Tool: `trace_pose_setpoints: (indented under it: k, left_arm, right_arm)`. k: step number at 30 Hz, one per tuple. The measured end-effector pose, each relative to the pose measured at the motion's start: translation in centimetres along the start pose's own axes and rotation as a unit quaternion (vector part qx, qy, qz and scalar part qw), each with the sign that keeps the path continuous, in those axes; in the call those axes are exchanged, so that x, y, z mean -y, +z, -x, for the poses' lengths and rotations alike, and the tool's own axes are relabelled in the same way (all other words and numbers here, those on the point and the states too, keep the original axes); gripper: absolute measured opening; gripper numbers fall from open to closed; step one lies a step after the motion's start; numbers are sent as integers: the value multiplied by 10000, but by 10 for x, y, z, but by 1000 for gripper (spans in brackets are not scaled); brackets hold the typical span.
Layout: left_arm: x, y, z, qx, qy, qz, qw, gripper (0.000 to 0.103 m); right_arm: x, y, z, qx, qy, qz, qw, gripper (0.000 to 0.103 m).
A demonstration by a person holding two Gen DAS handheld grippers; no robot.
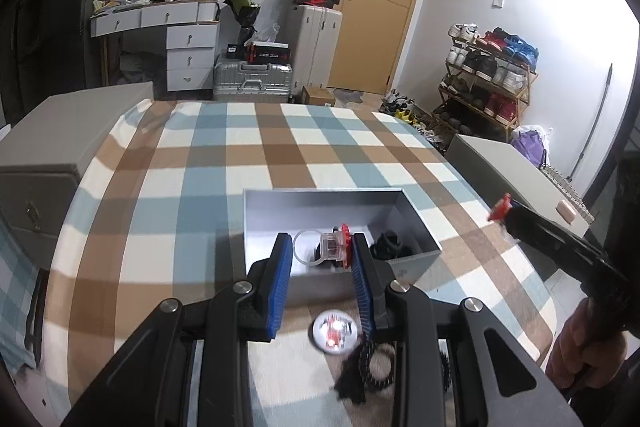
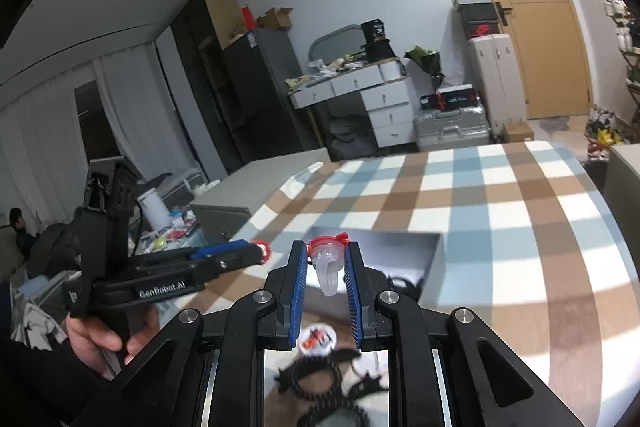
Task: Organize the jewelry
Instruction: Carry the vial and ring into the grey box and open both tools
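Note:
A grey open box [image 1: 420, 255] sits on the checked cloth; it also shows in the right wrist view [image 2: 434, 255]. My left gripper [image 1: 320, 243] holds a clear plastic ring with a red top [image 1: 334, 247] against its right finger, over the box. My right gripper [image 2: 326, 251] is shut on another clear ring with a red cap [image 2: 326, 267], above the box's near edge. A black item [image 1: 390, 245] lies inside the box. On the cloth below lie a round white-and-red piece [image 1: 334, 335] and black beaded bracelets [image 1: 370, 367], which also show in the right wrist view [image 2: 320, 379].
The table with the checked cloth [image 1: 280, 155] stretches away behind the box. Grey cabinets stand at its left [image 1: 48, 147] and right [image 1: 512, 179]. The right gripper's body [image 1: 560, 243] reaches in from the right of the left wrist view.

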State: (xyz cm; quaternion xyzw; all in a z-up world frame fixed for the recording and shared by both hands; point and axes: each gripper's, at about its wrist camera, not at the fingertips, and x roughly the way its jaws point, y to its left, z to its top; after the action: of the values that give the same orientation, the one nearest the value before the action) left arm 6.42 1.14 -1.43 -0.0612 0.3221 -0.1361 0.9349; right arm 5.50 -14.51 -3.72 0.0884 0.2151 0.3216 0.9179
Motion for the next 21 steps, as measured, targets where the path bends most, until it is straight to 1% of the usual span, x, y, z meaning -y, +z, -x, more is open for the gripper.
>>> trace_pose_setpoints:
  k: [4,8,15,17,21]
  left_arm:
    - [2,11,-14,-32,-81,-55,9999,24]
    - [6,19,-32,-136,-255,-123,9995,24]
    - [16,25,-67,-510,-614,-197,9966,24]
    - [18,25,-75,-599,-636,-233,9959,24]
    - [22,26,-86,-731,-739,-280,9942,24]
  right_arm:
    - [13,16,-22,-154,122,-198,9996,18]
    - [24,24,-49,-343,123,-284,9989,18]
    - [48,19,-81,-645,-18,-410,9971,18]
    - [55,16,-86,-729,-120,-419,9964,18]
    - [64,11,-93,-834,-166,-416,9955,18]
